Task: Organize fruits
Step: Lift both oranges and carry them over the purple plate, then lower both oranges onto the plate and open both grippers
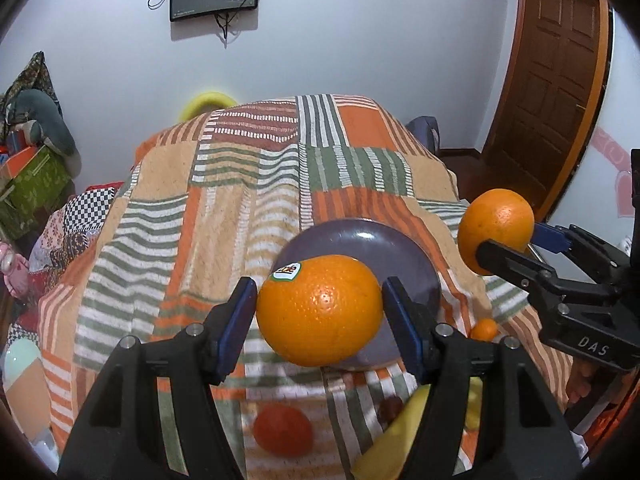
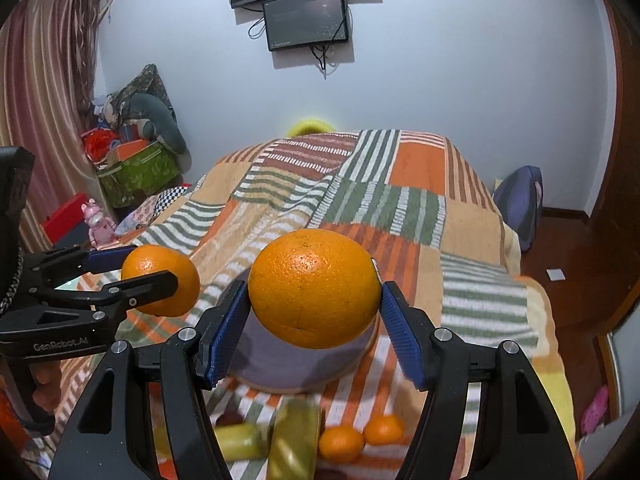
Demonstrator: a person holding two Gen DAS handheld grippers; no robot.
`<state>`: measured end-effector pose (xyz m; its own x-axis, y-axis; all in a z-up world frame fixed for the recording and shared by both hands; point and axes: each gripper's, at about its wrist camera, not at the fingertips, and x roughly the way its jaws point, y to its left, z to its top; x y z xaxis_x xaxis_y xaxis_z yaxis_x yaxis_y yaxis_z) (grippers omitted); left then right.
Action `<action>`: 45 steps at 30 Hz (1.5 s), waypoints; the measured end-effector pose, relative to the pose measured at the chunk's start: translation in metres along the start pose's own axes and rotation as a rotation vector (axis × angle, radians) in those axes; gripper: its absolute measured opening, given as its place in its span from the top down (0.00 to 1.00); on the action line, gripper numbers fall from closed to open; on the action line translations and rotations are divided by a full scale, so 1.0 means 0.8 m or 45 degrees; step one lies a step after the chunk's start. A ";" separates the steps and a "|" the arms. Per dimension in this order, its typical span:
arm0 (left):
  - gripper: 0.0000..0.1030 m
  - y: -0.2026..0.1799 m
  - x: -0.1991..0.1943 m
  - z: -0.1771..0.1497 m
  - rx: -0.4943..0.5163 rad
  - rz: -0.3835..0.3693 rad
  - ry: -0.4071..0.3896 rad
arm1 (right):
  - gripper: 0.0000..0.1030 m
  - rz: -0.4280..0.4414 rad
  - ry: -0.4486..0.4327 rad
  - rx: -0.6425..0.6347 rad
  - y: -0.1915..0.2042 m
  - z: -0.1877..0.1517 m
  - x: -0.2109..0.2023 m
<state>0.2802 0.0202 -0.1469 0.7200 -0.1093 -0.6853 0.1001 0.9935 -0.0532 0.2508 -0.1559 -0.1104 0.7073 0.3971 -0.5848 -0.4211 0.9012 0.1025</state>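
Left tongs (image 1: 320, 312) are pinching a large orange with a sticker (image 1: 318, 310), blue pads pressing on both sides, fruit riding clear above the bed. Right tongs (image 2: 314, 304) are pinching a second orange (image 2: 314, 290) the same way, also held up in the air.

Both tongs are hanging over the same purple plate (image 1: 394, 248), which is sitting on the patchwork blanket (image 1: 224, 208) covering the bed. The plate is showing bare purple where the oranges are not blocking it. From the left camera, the right tongs and their orange are sitting off to the right, near but apart from the stickered one.

More fruit is lying on the blanket at the near edge, blurred: a red round fruit (image 1: 284, 430), a small tangerine (image 1: 485, 329) just beside the plate, two tangerines (image 2: 342, 442) touching each other, yellow-green pieces (image 2: 294, 440) that I cannot identify.

Behind: dark monitor (image 2: 306, 20) hanging on the white wall, brown door (image 1: 548, 80) on the right, striped curtain (image 2: 44, 92) on the left.
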 end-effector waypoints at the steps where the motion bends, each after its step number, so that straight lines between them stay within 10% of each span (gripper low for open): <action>1: 0.38 0.001 0.004 0.003 0.000 0.007 -0.001 | 0.39 -0.003 -0.002 -0.006 0.000 0.002 0.004; 28: 0.37 0.025 0.169 0.024 -0.039 -0.049 0.281 | 0.39 -0.033 0.326 -0.131 -0.017 -0.003 0.151; 45: 0.36 0.018 0.157 0.027 -0.009 -0.020 0.277 | 0.31 -0.042 0.316 -0.231 0.001 -0.004 0.135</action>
<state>0.3872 0.0204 -0.2180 0.5530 -0.1166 -0.8250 0.1050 0.9920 -0.0698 0.3250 -0.1131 -0.1756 0.5716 0.2933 -0.7663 -0.5103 0.8584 -0.0521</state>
